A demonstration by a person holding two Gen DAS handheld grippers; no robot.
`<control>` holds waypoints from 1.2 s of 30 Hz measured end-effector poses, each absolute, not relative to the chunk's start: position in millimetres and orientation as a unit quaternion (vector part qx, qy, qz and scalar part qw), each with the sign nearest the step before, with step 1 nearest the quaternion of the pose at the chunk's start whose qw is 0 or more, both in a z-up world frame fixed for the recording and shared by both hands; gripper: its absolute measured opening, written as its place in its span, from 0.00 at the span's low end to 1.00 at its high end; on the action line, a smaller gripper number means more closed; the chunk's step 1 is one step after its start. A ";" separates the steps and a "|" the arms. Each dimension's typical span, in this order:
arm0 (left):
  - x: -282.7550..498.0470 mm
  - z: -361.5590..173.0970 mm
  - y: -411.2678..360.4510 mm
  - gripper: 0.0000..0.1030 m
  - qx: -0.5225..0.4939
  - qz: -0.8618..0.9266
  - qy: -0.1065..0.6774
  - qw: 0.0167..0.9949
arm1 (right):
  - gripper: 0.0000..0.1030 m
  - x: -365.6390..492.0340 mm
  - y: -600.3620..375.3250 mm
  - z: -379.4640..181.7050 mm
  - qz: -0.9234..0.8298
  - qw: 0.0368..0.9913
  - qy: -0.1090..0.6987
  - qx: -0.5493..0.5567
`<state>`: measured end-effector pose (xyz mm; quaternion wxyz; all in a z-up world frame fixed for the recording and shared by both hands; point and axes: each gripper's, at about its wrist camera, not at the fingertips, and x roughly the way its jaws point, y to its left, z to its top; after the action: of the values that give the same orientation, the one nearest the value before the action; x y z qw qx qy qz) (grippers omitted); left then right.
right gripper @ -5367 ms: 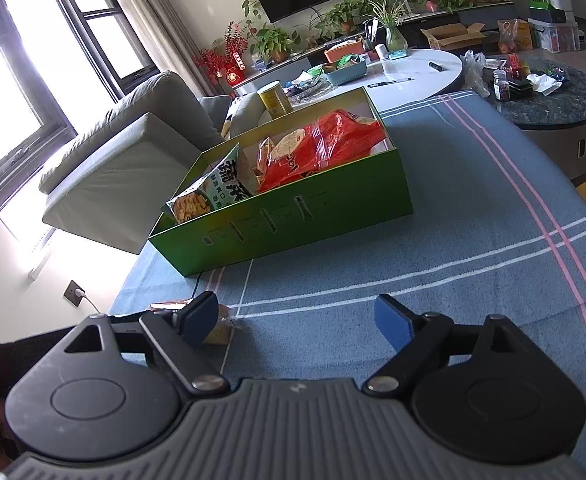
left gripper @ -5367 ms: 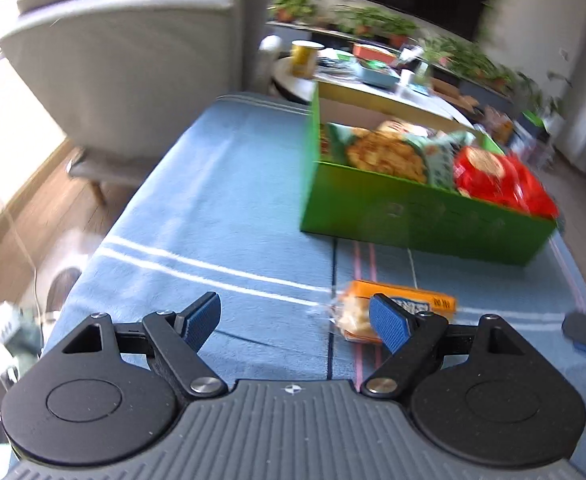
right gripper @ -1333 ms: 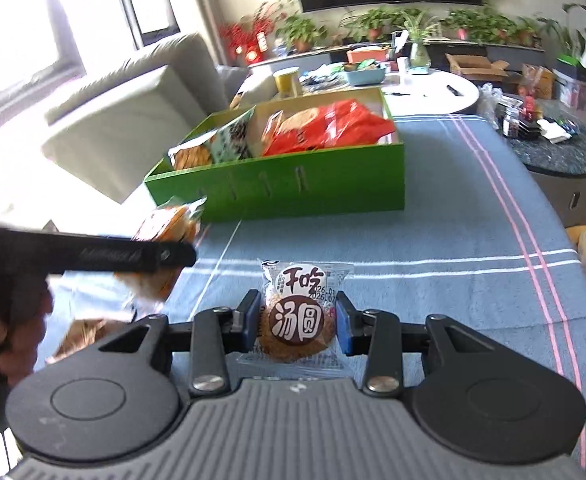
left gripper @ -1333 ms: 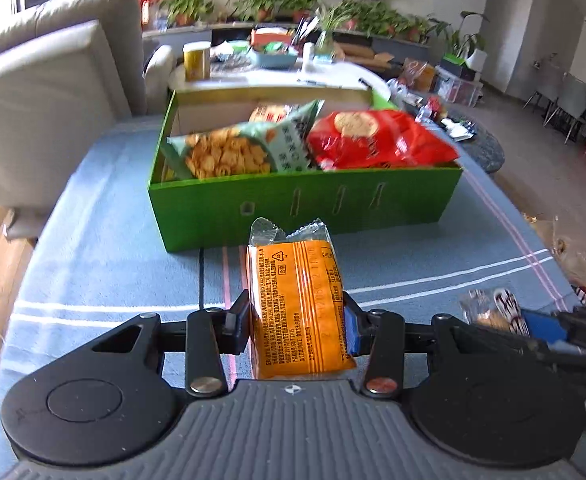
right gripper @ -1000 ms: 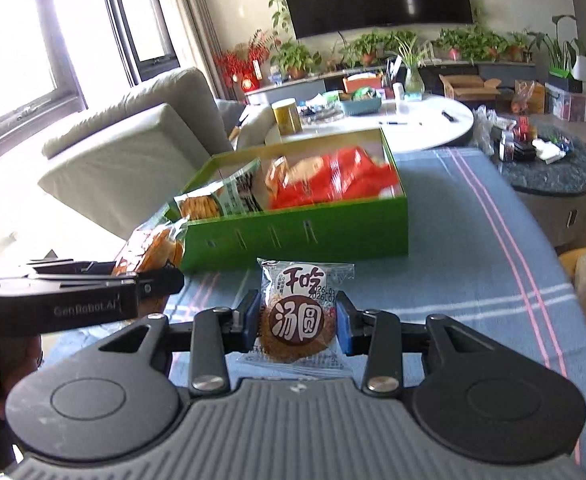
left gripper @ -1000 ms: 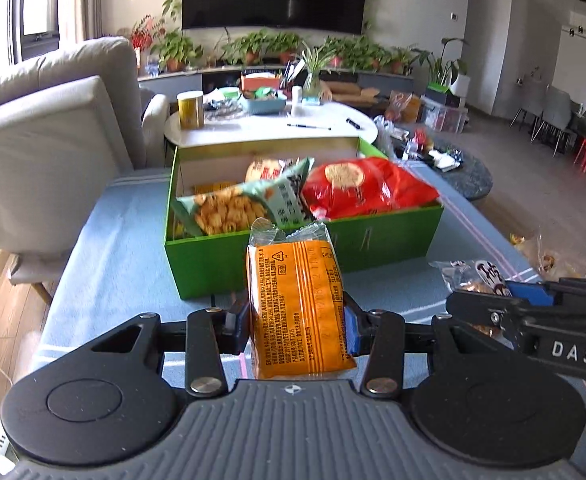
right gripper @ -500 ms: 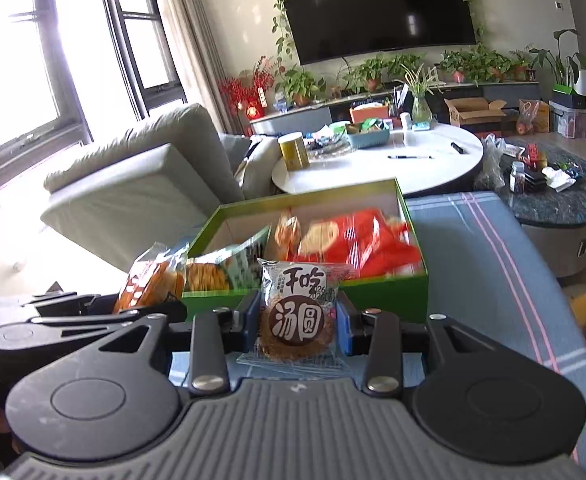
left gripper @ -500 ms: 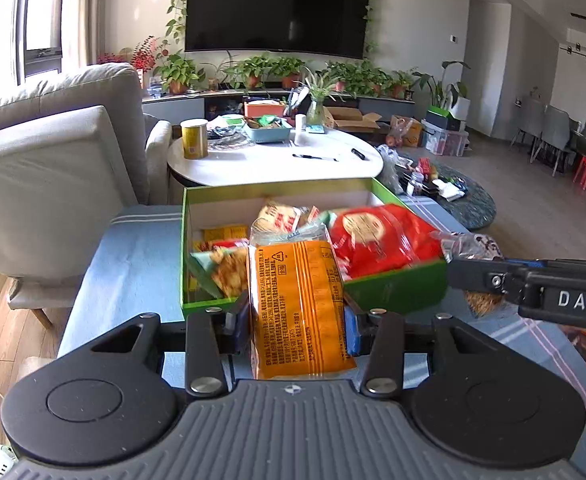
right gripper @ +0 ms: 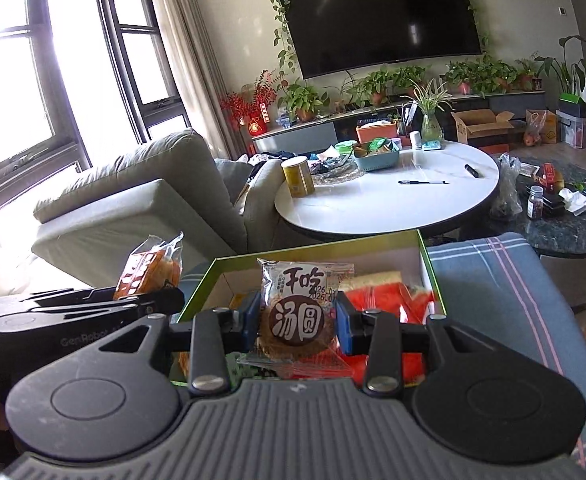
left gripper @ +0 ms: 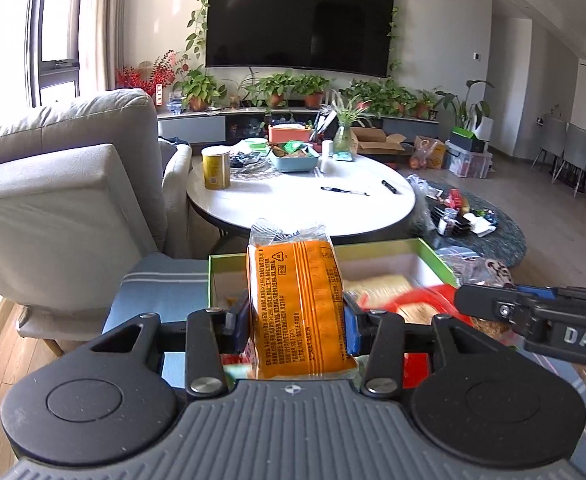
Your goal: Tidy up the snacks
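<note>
My left gripper [left gripper: 296, 322] is shut on an orange snack packet [left gripper: 299, 304] and holds it upright over the open green box [left gripper: 433, 251]. My right gripper [right gripper: 296, 322] is shut on a clear packet with a round brown cookie [right gripper: 297, 318], also above the green box [right gripper: 317, 254]. The box holds a red bag [right gripper: 389, 304] and other snacks. The right gripper shows at the right edge of the left wrist view [left gripper: 533, 316]. The left gripper with the orange packet [right gripper: 149, 268] shows at the left of the right wrist view.
The box stands on a blue striped cloth [right gripper: 505, 292]. A grey sofa [left gripper: 61, 208] is at the left. A white round table [left gripper: 305, 196] with a yellow can [left gripper: 215, 168] and pens stands behind the box. A dark round table [right gripper: 565, 220] is at the right.
Both grippers have risen and moved forward with their packets. They now hover over the green box, which sits lower and closer in both views.
</note>
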<state>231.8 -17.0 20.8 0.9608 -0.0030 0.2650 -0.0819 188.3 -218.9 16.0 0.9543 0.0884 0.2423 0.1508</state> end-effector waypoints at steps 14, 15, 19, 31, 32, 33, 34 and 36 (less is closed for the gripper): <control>319.7 -18.1 -19.4 0.39 0.016 -0.071 0.306 0.949 | 0.82 247.2 -216.2 -0.4 0.132 0.951 0.263 0.092; 324.3 -20.6 -19.1 0.39 0.019 -0.069 0.309 0.948 | 0.82 250.5 -215.6 -1.3 0.131 0.951 0.265 0.092; 334.9 -29.7 -20.2 0.39 0.026 -0.069 0.323 0.943 | 0.82 258.2 -214.3 -6.7 0.128 0.949 0.274 0.090; 322.7 -26.1 -19.1 0.55 0.044 -0.059 0.313 0.947 | 0.82 269.5 -210.5 -5.1 0.122 0.949 0.274 0.098; 320.6 -23.9 -17.2 0.56 0.044 -0.056 0.310 0.948 | 0.82 270.7 -211.0 -4.2 0.122 0.949 0.273 0.101; 317.5 -22.2 -15.3 0.56 0.043 -0.054 0.307 0.949 | 0.82 271.9 -211.1 -3.8 0.122 0.949 0.273 0.103; 314.9 -20.9 -13.4 0.56 0.040 -0.052 0.305 0.950 | 0.82 273.0 -210.9 -3.6 0.120 0.949 0.273 0.103; 309.8 -19.1 -8.7 0.56 0.034 -0.050 0.304 0.951 | 0.82 272.4 -210.7 -4.0 0.117 0.950 0.273 0.101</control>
<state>309.8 -8.7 -19.1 0.9507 0.0340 0.3040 -0.0505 272.4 -210.7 -4.0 0.9495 0.1005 0.2730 0.1171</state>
